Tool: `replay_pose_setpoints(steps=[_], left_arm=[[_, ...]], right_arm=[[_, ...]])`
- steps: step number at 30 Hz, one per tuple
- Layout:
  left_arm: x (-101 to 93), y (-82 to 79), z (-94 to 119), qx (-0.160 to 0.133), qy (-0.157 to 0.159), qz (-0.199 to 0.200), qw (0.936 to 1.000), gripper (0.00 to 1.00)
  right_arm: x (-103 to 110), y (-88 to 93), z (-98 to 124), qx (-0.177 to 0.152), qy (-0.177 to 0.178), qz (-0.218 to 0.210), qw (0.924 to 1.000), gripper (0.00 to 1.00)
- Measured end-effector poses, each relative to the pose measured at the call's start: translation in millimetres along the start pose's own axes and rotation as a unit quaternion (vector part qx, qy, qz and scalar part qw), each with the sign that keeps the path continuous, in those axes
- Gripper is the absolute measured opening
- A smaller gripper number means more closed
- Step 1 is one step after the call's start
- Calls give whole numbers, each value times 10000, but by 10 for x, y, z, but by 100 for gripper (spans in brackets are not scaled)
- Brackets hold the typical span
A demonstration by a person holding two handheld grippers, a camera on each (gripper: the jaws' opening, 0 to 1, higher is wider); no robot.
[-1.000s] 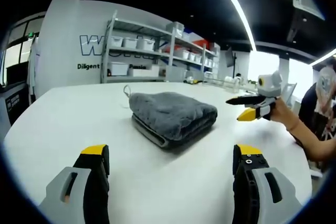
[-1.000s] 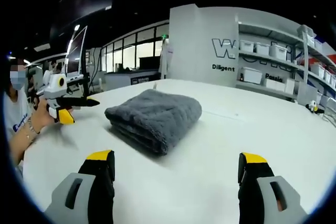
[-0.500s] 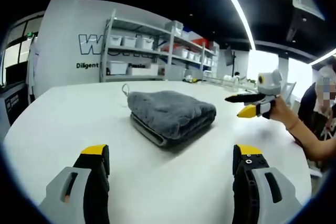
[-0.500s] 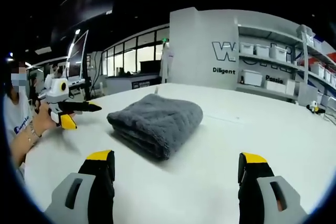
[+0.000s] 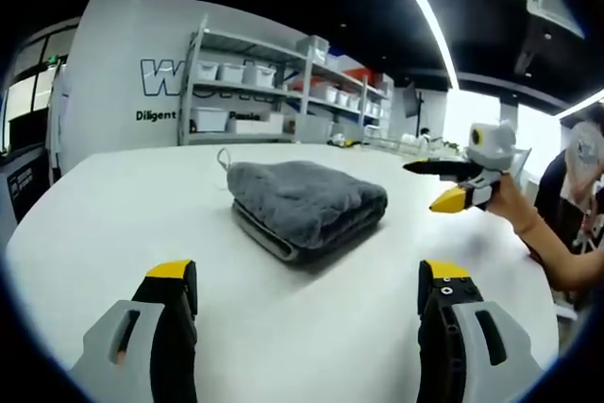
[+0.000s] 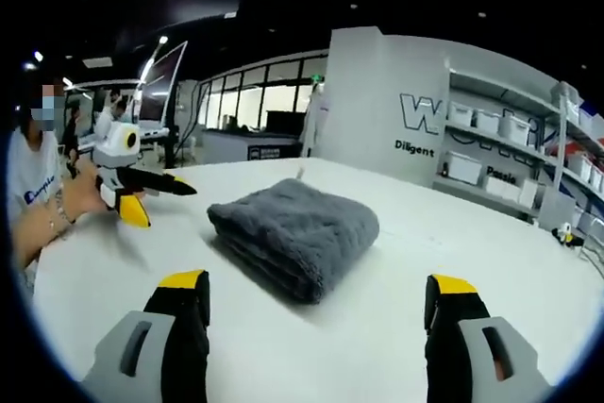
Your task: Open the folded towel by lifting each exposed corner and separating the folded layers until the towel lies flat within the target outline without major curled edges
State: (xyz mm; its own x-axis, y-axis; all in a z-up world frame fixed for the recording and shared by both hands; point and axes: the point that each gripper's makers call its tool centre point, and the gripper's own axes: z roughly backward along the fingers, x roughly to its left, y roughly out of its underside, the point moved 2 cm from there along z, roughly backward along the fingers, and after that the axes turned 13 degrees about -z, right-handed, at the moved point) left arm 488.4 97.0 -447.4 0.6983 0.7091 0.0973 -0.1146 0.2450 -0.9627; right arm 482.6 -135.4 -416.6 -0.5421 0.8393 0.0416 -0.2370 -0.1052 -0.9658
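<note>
A grey towel (image 5: 307,203) lies folded in a thick pad on the white table (image 5: 104,214), with a small hanging loop at its far corner. My left gripper (image 5: 309,278) is open and low over the table, a short way in front of the towel's layered edge. The right gripper (image 5: 422,186), held in a hand, hovers open to the towel's right. In the right gripper view the same towel (image 6: 294,231) lies ahead of my open right gripper (image 6: 316,282). The left gripper (image 6: 168,205) floats open off the towel's left side. Neither gripper touches the towel.
Metal shelves with white bins (image 5: 255,92) stand behind the table against a lettered wall. The person's forearm (image 5: 557,257) reaches in over the table's right edge. Bare tabletop (image 6: 491,243) surrounds the towel on all sides.
The right gripper has drifted a little up and away from the towel, and its view has swung. The towel lies as before. My left gripper has barely moved.
</note>
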Motion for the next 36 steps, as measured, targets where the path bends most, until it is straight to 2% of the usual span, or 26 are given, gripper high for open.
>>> replay_pose_setpoints(steps=[6,14,19,23,26,29,32,36], left_arm=[[2,-4,5,0,-5,7,10000,95],[-8,7,-6,38,18,-16,10000,95],[-23,-3,-4,20,33,-39,10000,95],[-13,11,-4,46,23,-23,10000,95],[-18,3,-3,33,22,-35,10000,95],[-18,6,-6,46,25,-50,10000,95],[-3,2,-11,45,25,-48,10000,94],[4,-3,-14,44,36,-49,10000,94]], right_arm=[[131,-52,-19,-136,-69,368,9992,86],[242,-103,-55,-288,-220,773,9964,72],[390,-120,-106,-425,-398,1061,9926,57],[491,-108,-174,-368,-394,1366,9892,55],[568,-94,-210,-384,-550,1219,9903,51],[626,-63,-251,-329,-498,1433,9879,49],[709,-115,-284,-468,-491,1416,9876,47],[874,-152,-324,-596,-543,1652,9830,41]])
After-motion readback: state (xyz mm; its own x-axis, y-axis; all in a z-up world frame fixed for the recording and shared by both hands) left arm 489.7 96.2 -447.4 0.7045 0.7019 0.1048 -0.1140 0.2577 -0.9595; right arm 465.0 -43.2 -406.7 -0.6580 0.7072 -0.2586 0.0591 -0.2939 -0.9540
